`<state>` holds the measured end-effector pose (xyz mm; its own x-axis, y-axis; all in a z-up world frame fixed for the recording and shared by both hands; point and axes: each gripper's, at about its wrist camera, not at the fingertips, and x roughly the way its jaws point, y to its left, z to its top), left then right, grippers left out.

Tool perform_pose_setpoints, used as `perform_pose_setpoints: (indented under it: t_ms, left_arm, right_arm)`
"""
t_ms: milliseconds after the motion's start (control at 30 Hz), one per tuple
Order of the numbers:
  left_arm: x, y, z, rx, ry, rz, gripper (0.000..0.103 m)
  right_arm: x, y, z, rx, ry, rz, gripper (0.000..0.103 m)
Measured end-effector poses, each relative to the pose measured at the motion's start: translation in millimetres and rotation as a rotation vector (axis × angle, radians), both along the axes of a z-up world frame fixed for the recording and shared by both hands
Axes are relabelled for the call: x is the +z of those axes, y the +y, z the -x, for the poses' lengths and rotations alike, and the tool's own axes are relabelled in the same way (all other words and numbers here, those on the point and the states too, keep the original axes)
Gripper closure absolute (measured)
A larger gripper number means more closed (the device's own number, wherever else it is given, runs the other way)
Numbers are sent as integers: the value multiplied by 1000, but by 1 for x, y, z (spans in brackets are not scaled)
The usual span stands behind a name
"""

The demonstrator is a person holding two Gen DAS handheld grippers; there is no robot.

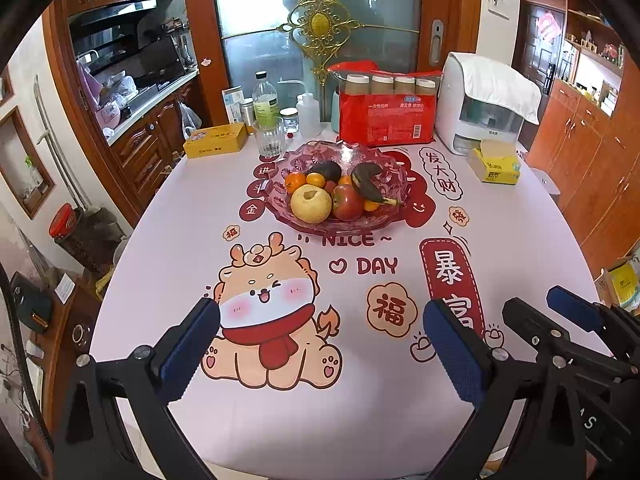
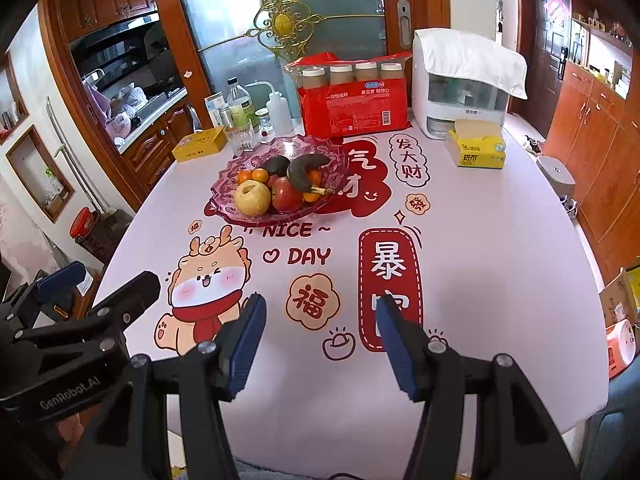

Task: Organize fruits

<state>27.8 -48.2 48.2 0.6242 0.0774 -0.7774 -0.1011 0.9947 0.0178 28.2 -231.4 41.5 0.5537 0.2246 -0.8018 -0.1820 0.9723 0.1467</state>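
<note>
"NICE DAY" on tablecloth [image 2: 480, 240]; "GenRobot.AI" on left tool [image 2: 120, 300]

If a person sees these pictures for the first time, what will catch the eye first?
Most likely the pink glass fruit bowl at the middle of the table, piled with a yellow apple, a red apple and a blackened banana. Next comes the cartoon dragon printed on the tablecloth near the front. The left gripper and right gripper hover there, jaws open and empty.

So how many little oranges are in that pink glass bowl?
4 visible: two side by side at the bowl's back left, one behind the blackened banana, one under its stem end. More may be hidden under the fruit.
</note>
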Motion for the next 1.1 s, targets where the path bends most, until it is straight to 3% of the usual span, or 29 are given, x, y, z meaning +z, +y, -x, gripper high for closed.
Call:
perform_pose_setpoints:
  t_ms: [1100]
  left_arm:
    - [-4,0,-8,-11,16,2,2]
  right_arm:
    - [-1,-2,-7,-1,5,-3,45]
